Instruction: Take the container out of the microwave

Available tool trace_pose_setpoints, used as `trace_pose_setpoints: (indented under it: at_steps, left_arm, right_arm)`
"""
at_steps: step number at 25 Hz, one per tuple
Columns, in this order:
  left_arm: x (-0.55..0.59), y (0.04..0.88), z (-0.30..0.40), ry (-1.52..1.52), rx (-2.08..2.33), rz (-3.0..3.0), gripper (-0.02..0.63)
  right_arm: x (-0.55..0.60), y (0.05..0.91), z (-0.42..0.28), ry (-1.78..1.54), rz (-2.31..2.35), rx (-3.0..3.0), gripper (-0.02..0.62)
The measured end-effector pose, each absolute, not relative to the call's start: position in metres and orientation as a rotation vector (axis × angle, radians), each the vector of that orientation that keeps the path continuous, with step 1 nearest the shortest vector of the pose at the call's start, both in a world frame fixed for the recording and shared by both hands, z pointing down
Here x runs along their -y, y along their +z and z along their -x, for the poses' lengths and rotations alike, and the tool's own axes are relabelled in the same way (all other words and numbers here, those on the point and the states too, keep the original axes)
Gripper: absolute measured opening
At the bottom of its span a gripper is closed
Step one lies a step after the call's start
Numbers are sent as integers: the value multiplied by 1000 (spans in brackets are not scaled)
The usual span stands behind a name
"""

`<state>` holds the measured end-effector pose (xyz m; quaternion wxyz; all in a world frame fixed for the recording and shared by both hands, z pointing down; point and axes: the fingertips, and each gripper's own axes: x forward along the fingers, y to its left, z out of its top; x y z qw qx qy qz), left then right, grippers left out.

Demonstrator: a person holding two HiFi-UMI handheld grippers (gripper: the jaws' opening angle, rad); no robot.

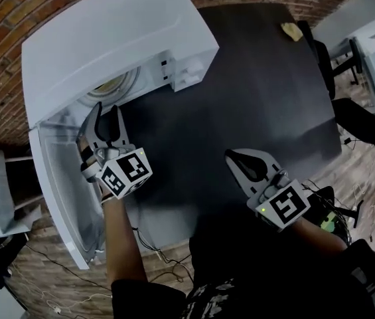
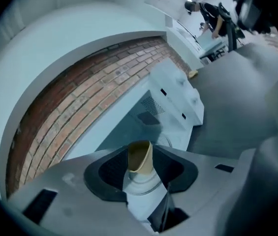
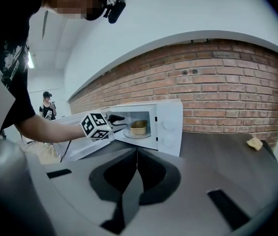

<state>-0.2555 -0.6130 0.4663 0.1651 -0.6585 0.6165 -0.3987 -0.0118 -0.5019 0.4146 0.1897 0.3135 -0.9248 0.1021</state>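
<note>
A white microwave (image 1: 121, 25) stands at the table's back left with its door (image 1: 61, 178) swung open. A tan container (image 3: 139, 127) sits on the turntable inside it. My left gripper (image 1: 106, 115) is at the mouth of the oven, pointing in, with its jaws open. In the left gripper view the container (image 2: 140, 156) shows in the gap between the jaws, further in and untouched. My right gripper (image 1: 247, 168) hovers over the dark table (image 1: 253, 78) to the right of the microwave, shut and empty. In the head view the microwave's top hides most of the container.
A brick wall runs behind the microwave. A small tan crumpled object (image 1: 292, 30) lies at the table's far right corner. Dark chairs (image 1: 346, 111) stand past the table's right edge, and cables lie on the floor. A person (image 3: 46, 104) stands far off.
</note>
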Motion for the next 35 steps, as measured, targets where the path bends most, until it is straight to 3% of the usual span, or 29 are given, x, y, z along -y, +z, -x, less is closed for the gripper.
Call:
trace_pose_setpoints:
  at_steps: [20,25,35]
  left_arm:
    - [708,549,286,-1652,-1426,1816,140]
    - [705,552,285,-1687,-1431,1827,55]
    - [653,538,250,-1698,-1295,1946,35]
  right_arm:
    - [496,440,67,192,-629,2615,63]
    - [492,443,66,193,-612,2612,63]
    - [474,430,65,160,-645,2622,63]
